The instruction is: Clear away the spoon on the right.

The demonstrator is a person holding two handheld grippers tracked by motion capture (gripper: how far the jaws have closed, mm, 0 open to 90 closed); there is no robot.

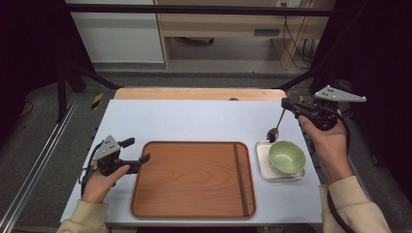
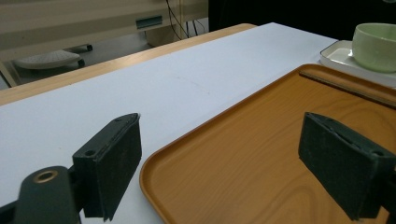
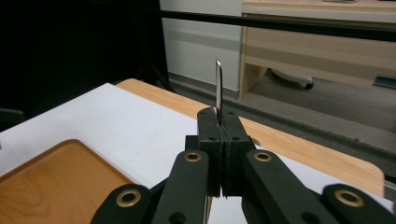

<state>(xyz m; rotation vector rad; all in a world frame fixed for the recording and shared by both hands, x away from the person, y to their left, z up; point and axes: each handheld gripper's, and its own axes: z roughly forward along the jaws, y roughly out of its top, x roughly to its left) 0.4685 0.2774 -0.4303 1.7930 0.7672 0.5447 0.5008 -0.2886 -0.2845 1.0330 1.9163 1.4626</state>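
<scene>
A metal spoon (image 1: 278, 121) hangs tilted, bowl end down, from my right gripper (image 1: 287, 105), which is shut on its handle above the table's far right. The spoon's bowl end hovers just over the far corner of a white square plate (image 1: 262, 162), beside the pale green bowl (image 1: 286, 157) that stands on it. In the right gripper view the handle's tip (image 3: 218, 86) sticks up past the closed jaws of my right gripper (image 3: 219, 122). My left gripper (image 1: 137, 150) rests open at the left edge of the wooden tray (image 1: 189, 179), nothing between its jaws; the left gripper (image 2: 229, 163) straddles the tray's corner (image 2: 196, 154).
A pair of dark chopsticks (image 1: 241, 177) lies along the tray's right side. The green bowl (image 2: 376, 46) and plate (image 2: 337, 53) sit beyond the tray. The white tabletop (image 1: 194, 121) stretches behind the tray to a wooden back edge (image 1: 199, 93).
</scene>
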